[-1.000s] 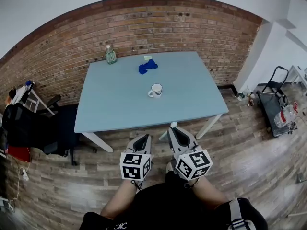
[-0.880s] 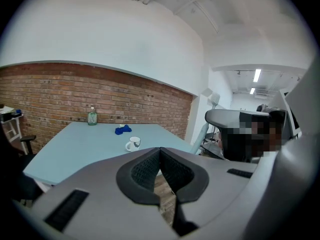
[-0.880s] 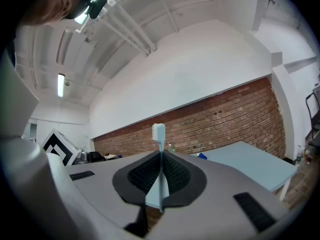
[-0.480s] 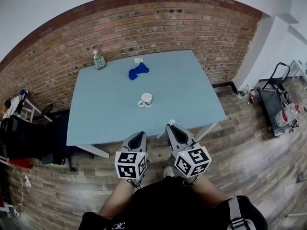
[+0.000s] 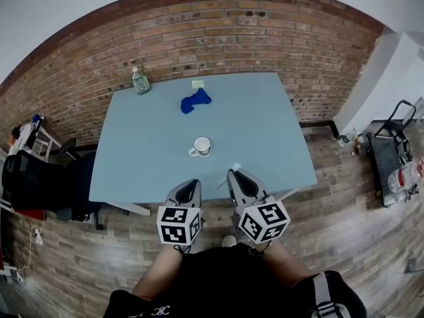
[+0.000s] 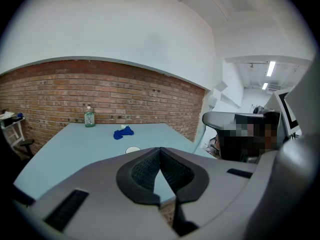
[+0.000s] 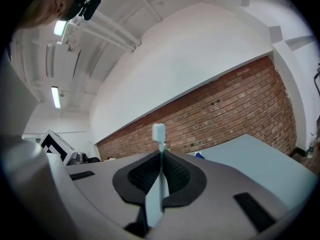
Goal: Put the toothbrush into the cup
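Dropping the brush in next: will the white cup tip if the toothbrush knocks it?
Probably stays put: the cup looks squat and wide-mouthed, upright on the table. It may slide, as that surface looks smooth. The toothbrush in the right claw looks light.

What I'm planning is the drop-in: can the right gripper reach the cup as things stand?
Probably yes: the right gripper, shut on the toothbrush, has only bare table before the cup.

Your way from the near edge to the cup lies over open bench; the blue cloth and bottle stand well behind it, seemingly outside any approach.
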`<state>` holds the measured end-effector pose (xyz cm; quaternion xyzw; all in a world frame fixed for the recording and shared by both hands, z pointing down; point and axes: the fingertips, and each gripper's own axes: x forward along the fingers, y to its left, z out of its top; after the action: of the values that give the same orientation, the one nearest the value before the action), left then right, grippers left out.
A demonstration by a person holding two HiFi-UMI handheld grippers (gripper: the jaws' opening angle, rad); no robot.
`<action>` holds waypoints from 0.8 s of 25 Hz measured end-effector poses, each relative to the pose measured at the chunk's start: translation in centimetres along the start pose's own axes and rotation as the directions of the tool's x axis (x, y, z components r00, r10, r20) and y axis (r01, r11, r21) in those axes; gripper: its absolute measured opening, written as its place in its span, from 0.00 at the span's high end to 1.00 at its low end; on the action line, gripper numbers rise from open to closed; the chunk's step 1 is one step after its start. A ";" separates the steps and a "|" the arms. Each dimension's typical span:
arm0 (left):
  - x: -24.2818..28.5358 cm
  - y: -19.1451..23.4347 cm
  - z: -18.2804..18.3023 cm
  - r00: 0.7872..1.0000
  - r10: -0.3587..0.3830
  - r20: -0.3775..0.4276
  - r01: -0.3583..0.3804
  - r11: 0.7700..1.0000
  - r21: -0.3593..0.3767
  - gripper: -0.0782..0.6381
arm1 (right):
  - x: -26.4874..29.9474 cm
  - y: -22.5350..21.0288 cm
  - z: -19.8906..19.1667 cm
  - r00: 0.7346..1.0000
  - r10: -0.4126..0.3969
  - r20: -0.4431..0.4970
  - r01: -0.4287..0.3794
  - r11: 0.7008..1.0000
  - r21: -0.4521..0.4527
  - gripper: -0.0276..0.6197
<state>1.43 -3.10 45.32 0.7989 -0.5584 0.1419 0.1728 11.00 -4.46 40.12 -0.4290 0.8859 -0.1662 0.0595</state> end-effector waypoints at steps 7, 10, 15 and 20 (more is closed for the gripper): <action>2.3 0.0 1.8 0.999 0.037 0.007 -0.037 0.999 0.011 0.88 | 1.8 -2.4 0.6 1.000 0.029 -0.007 -0.029 1.000 0.011 0.91; 2.7 0.2 1.5 0.998 0.055 -0.001 -0.055 0.998 -0.001 0.88 | 2.4 -3.2 0.6 0.999 0.035 -0.015 -0.035 0.999 0.019 0.91; 3.2 1.0 0.9 0.996 0.092 -0.012 -0.092 0.996 -0.003 0.88 | 3.7 -3.7 0.1 0.998 0.057 -0.035 -0.056 0.998 0.033 0.91; 4.5 2.6 1.3 0.995 0.104 -0.005 -0.105 0.994 -0.011 0.88 | 5.6 -3.7 -0.1 0.996 0.075 -0.048 -0.074 0.997 0.018 0.91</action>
<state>0.51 -8.28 46.28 0.7673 -0.5998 0.1493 0.1707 10.24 -10.94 41.70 -0.3909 0.9011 -0.1812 0.0477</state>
